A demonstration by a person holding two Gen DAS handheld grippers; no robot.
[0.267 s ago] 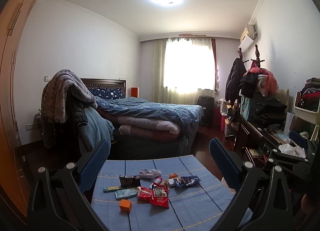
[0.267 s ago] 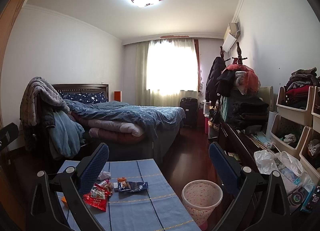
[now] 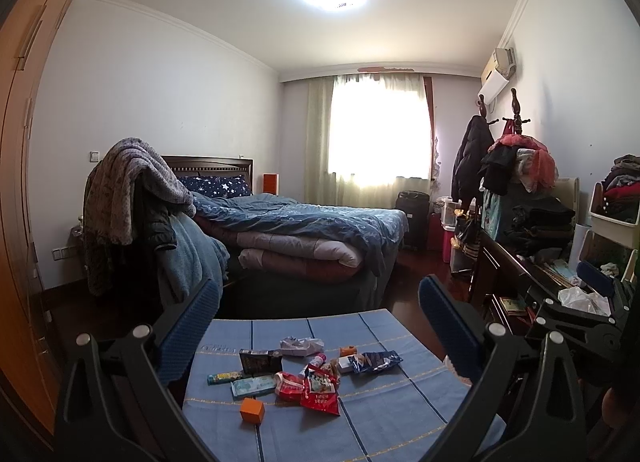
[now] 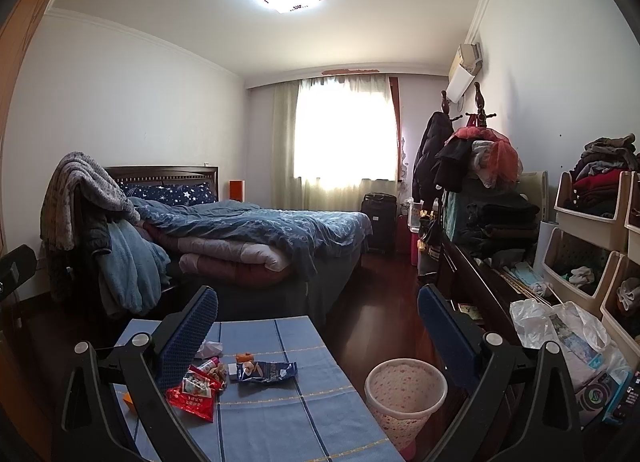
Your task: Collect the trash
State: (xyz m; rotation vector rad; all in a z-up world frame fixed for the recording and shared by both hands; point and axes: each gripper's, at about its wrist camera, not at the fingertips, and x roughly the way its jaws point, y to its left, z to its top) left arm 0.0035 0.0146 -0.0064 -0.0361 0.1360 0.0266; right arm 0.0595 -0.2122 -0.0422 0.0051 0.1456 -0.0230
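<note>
Trash lies on a blue striped table (image 3: 380, 414): a red snack bag (image 3: 320, 394), a blue wrapper (image 3: 374, 360), a dark box (image 3: 260, 360), an orange cube (image 3: 252, 410), a crumpled tissue (image 3: 300, 344). My left gripper (image 3: 320, 314) is open and empty, held above the table's near side. My right gripper (image 4: 318, 314) is open and empty too. In the right wrist view the red bag (image 4: 194, 396) and blue wrapper (image 4: 266, 371) lie left of centre. A pink-white wastebasket (image 4: 404, 394) stands on the floor right of the table (image 4: 280, 422).
A bed (image 4: 248, 238) with blue bedding stands behind the table. A dark desk (image 4: 480, 286) with clutter, a plastic bag (image 4: 560, 326) and storage bins (image 4: 588, 230) line the right wall. A chair draped with blankets (image 3: 132, 214) stands left. Dark wood floor (image 4: 380, 302) lies between bed and desk.
</note>
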